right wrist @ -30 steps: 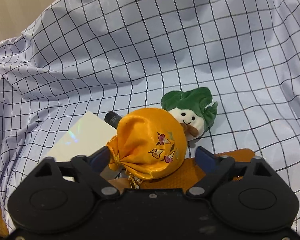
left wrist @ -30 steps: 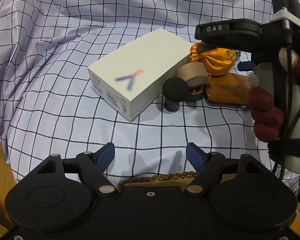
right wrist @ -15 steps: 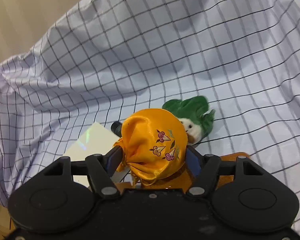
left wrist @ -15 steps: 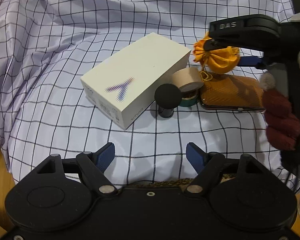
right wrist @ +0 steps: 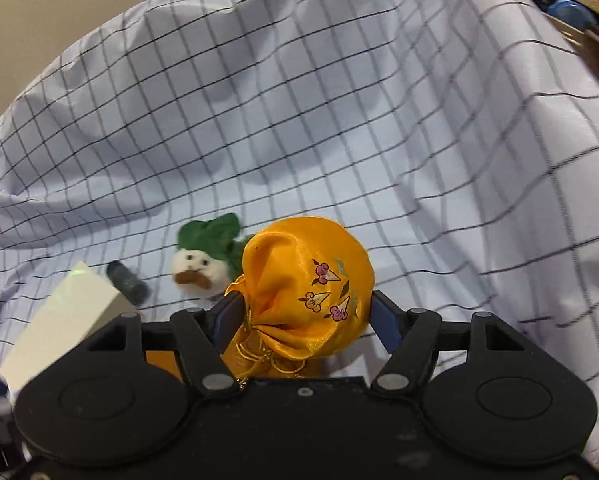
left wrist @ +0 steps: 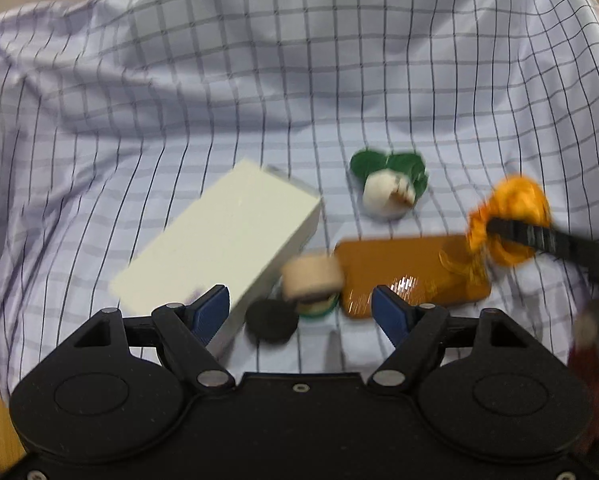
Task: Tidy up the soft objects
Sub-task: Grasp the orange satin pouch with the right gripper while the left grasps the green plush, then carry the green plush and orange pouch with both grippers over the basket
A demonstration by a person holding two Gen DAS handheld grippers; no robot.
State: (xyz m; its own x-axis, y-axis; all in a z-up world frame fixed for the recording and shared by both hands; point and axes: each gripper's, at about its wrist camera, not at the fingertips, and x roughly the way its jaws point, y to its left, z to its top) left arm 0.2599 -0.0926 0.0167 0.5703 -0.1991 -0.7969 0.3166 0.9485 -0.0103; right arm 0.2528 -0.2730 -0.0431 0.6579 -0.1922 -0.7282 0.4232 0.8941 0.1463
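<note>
On the checked cloth [left wrist: 259,92], at the left, a white box [left wrist: 223,240] lies flat. Just right of its near corner stand a black round-topped piece [left wrist: 271,320] and a beige roll of tape [left wrist: 313,278], and further right lies an orange flat case [left wrist: 407,272]. Beyond the case, a little further away, the plush toy with green leaves [left wrist: 389,188] rests on the cloth. The left gripper [left wrist: 301,312] hangs near, its jaws apart with nothing between them. At the far right, the right gripper [right wrist: 303,320] has just closed its jaws on the orange satin pouch [right wrist: 307,284]; the pouch is clamped between the blue pads, lifted above the cloth.
</note>
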